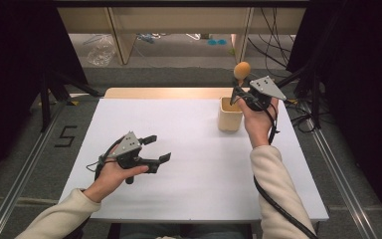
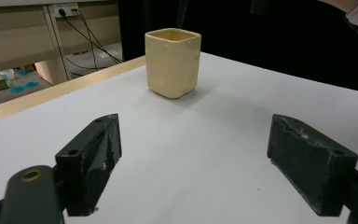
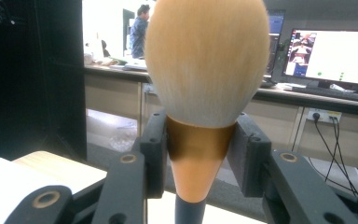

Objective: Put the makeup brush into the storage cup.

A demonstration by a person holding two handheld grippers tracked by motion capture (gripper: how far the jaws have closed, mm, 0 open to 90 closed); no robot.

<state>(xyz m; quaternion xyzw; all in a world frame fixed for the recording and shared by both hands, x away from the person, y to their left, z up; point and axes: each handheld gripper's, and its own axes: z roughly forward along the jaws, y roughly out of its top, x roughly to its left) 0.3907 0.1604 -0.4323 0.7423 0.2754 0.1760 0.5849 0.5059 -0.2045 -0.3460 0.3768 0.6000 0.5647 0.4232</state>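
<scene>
In the high view, the right gripper (image 1: 238,93) holds a makeup brush (image 1: 241,71) upright, bristles on top, directly above the mouth of the cream ceramic cup (image 1: 229,117) that stands on the white table (image 1: 199,164); the lower end of the handle points down toward the cup opening, and I cannot tell if it is already inside. The left gripper (image 1: 158,148) rests low over the table, well apart from the cup, with its jaws spread and nothing between them. In the left gripper view, the two black fingers (image 2: 91,158) stand wide apart, and the square-sided cup (image 2: 173,62) is ahead of them, between their lines but far beyond the tips — untouched. In the right gripper view, the fingers (image 3: 154,149) are clenched on the brush's copper-coloured ferrule (image 3: 199,140), one pad on each side, with the soft head (image 3: 207,58) just above the pads and the dark handle (image 3: 189,212) going down below them. I judge the brush is light and its bristles soft and easy to deform, so the stiff ferrule is the right place to hold — though it looks smooth and tapered and could slip downward. The cup looks hard, glazed and breakable.
</scene>
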